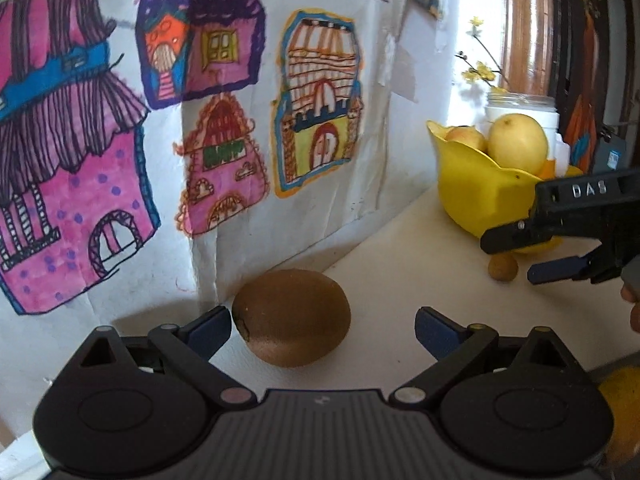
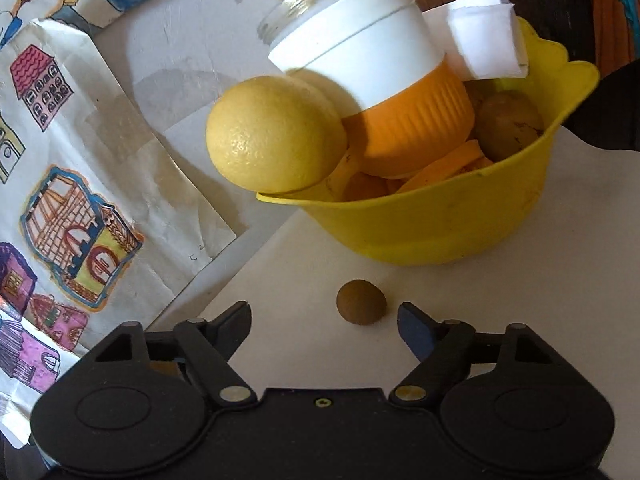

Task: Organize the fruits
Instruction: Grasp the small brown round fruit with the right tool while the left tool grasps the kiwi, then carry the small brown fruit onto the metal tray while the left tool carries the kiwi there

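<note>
A brown kiwi [image 1: 291, 317] lies on the white table between the open fingers of my left gripper [image 1: 323, 330], close to the left finger. A yellow bowl [image 1: 468, 192] at the right holds a large yellow fruit [image 1: 518, 144] and an apple [image 1: 466, 138]. My right gripper [image 2: 324, 322] is open in front of the bowl [image 2: 452, 220], with a small round brown fruit [image 2: 362, 302] just ahead between its fingers. The right gripper [image 1: 516, 254] also shows in the left wrist view beside that small fruit [image 1: 503, 267]. The bowl holds a lemon-like fruit [image 2: 274, 136], a kiwi [image 2: 508, 124] and orange pieces.
A wall with colourful house drawings [image 1: 192, 120] stands close behind the kiwi. A white and orange jar [image 2: 384, 72] with a glass top stands behind the bowl, with folded white paper [image 2: 486, 44]. A yellow fruit [image 1: 622, 408] sits at the right edge.
</note>
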`<state>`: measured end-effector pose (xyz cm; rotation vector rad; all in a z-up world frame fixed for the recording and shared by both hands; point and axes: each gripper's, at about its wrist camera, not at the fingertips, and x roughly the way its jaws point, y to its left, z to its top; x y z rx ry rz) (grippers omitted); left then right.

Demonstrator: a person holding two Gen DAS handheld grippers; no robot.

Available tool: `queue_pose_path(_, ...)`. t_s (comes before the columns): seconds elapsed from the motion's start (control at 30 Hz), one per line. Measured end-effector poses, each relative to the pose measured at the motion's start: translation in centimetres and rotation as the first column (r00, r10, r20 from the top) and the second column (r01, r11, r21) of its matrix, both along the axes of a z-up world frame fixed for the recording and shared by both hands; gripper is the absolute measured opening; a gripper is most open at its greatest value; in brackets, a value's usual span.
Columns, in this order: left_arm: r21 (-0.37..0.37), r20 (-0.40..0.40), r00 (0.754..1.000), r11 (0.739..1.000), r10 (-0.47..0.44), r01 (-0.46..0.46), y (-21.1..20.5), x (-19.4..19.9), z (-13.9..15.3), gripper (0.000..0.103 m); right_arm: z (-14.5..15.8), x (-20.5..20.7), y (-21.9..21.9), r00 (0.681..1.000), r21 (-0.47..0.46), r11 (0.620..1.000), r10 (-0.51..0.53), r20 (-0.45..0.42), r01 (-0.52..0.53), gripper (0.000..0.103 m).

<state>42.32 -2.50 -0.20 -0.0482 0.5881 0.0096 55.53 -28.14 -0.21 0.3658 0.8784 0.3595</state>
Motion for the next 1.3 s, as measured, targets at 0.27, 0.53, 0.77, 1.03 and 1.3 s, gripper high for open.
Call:
queue_pose_path(0.27, -0.048, -0.038, 0.998, 0.998, 0.047, -0.049, 0.6, 1.3, -0.5, 0.091, -0.8, 1.3, 0.4, 1.000, 0.031, 1.000, 0.000, -0.028, 0.001, 0.074)
queue_pose_path(0.53, -0.028, -0.025, 0.998, 0.998, 0.061, -0.061, -0.1, 1.9, -0.4, 0.082, -0.9, 1.7, 1.2, 0.999, 0.010, 1.000, 0.026, -0.026, -0.026, 0.060)
queue_pose_path(0.77, -0.023, -0.020, 0.998, 0.998, 0.055, -0.055, -0.8, 2.9, -0.2, 0.069, -0.7, 1.9, 2.1, 0.998, -0.036, 0.998, 0.052, -0.022, -0.052, 0.048)
queue_pose_path(1.03, -0.044, -0.019, 1.000, 0.999, 0.017, -0.018, -1.3, 3.9, -0.3, 0.068, -0.6, 2.1, 2.8, 0.997, -0.083, 0.994, 0.069, -0.017, -0.070, 0.037)
queue_pose_path(1.3, -0.039, -0.016, 1.000, 0.999, -0.024, 0.023, -2.0, 3.9, -0.3, 0.068, -0.5, 2.1, 2.9, 0.997, -0.100, 0.992, 0.076, -0.017, -0.078, 0.032)
